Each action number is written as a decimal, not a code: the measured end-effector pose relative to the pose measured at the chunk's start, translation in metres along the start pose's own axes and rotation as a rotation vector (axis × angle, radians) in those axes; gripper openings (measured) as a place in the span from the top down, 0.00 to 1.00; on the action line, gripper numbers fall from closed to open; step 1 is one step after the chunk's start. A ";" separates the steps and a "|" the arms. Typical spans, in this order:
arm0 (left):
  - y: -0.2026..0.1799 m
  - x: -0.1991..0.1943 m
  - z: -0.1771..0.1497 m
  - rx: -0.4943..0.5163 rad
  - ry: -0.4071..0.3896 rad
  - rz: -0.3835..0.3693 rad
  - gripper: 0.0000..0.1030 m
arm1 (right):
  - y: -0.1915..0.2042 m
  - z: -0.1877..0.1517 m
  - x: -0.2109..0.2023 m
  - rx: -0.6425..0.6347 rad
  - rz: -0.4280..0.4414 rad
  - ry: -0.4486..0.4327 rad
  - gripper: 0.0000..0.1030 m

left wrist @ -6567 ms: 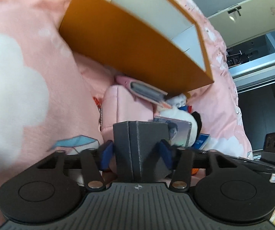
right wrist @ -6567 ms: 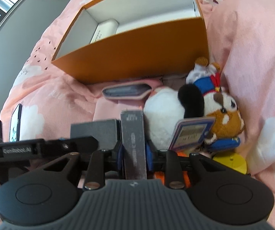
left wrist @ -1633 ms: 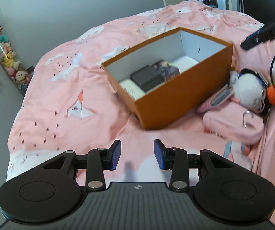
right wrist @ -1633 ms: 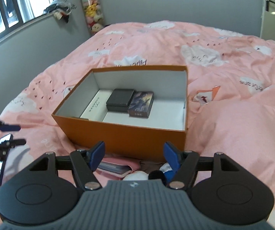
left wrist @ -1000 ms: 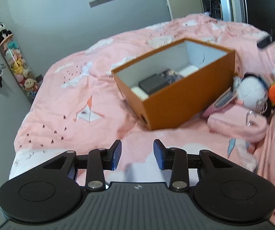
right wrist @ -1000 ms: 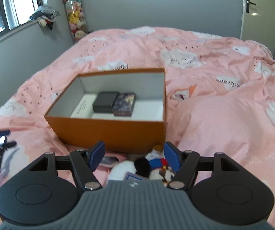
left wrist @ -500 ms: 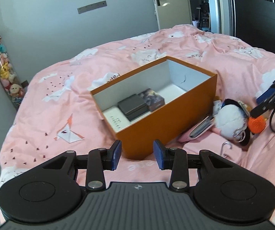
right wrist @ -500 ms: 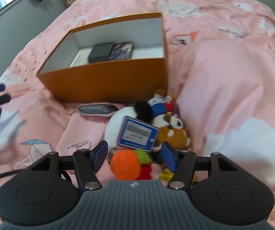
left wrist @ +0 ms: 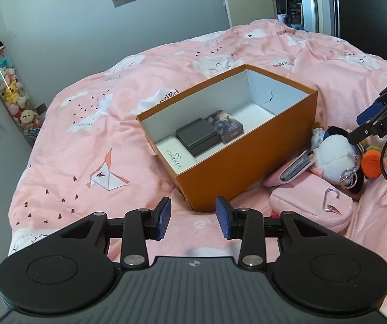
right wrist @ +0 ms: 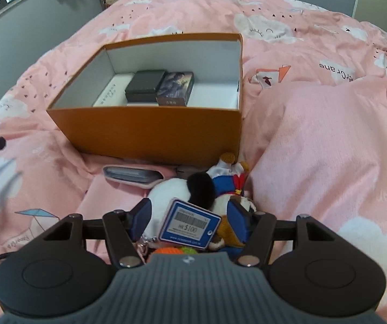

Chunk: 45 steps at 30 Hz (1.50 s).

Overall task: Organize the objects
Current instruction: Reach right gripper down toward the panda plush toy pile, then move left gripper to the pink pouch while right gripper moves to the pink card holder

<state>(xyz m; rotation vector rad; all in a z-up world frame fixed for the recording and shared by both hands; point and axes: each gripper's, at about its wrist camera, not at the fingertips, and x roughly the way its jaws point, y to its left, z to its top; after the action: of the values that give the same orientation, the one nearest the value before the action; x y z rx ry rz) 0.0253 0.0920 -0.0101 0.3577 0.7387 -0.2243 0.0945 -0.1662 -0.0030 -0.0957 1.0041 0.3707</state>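
Orange box (right wrist: 150,132): open on the bed, three small boxes inside. Left gripper (left wrist: 192,217): released, empty. Right gripper (right wrist: 188,213): released, jaws just closing around the price tag (right wrist: 190,224); plush toys (right wrist: 182,191) beneath partly hidden.

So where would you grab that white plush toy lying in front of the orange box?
Probably by its round white body, coming from above with the right claw, one pad on either side. It lies soft and bulging on the bedding, top clear; the blue tag looks too thin and floppy.
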 end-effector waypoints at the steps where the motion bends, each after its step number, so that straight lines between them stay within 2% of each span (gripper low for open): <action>1: -0.001 0.000 0.001 0.001 -0.003 -0.001 0.57 | -0.001 0.000 0.003 0.005 0.003 0.010 0.38; 7: -0.010 0.005 0.011 -0.007 -0.017 -0.048 0.57 | -0.007 0.000 0.020 0.034 0.022 0.062 0.39; 11: -0.021 0.010 0.019 -0.016 -0.019 -0.093 0.57 | -0.012 0.000 0.032 0.067 0.074 0.086 0.39; 12: -0.024 0.011 0.021 -0.019 -0.017 -0.107 0.57 | -0.012 0.000 0.034 0.070 0.085 0.089 0.43; 13: -0.027 0.012 0.022 -0.021 -0.017 -0.118 0.57 | -0.012 0.000 0.036 0.072 0.103 0.093 0.51; 14: -0.030 0.014 0.023 -0.022 -0.015 -0.128 0.57 | -0.010 0.000 0.038 0.071 0.128 0.109 0.51; 18: -0.041 0.021 0.029 -0.017 0.005 -0.177 0.57 | 0.005 -0.003 0.034 -0.007 0.113 0.111 0.55; 22: -0.054 0.031 0.031 -0.003 0.042 -0.242 0.57 | 0.001 -0.003 0.028 0.019 0.139 0.096 0.63; 24: -0.063 0.037 0.030 0.022 0.076 -0.275 0.57 | -0.001 -0.001 0.028 0.025 0.106 0.083 0.64; 27: -0.077 0.043 0.024 0.083 0.125 -0.321 0.57 | 0.003 0.001 0.028 -0.004 0.079 0.085 0.62; 30: -0.088 0.048 0.016 0.127 0.178 -0.367 0.56 | 0.010 0.000 0.019 -0.046 0.060 0.047 0.61; 34: -0.094 0.055 0.012 0.134 0.235 -0.414 0.54 | 0.019 -0.001 0.005 -0.098 0.089 -0.010 0.59; 37: -0.100 0.062 0.009 0.150 0.289 -0.441 0.52 | 0.022 -0.001 0.003 -0.112 0.120 -0.012 0.60; 42: -0.114 0.076 0.002 0.168 0.351 -0.441 0.47 | 0.030 -0.005 0.006 -0.115 0.197 0.023 0.60; 45: -0.120 0.078 0.001 0.175 0.336 -0.418 0.46 | 0.037 -0.009 0.011 -0.141 0.217 0.057 0.60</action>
<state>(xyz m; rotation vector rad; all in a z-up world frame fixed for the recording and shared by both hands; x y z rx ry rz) 0.0430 -0.0235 -0.0916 0.4097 1.1283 -0.6371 0.0795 -0.1316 -0.0140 -0.1255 1.0470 0.6402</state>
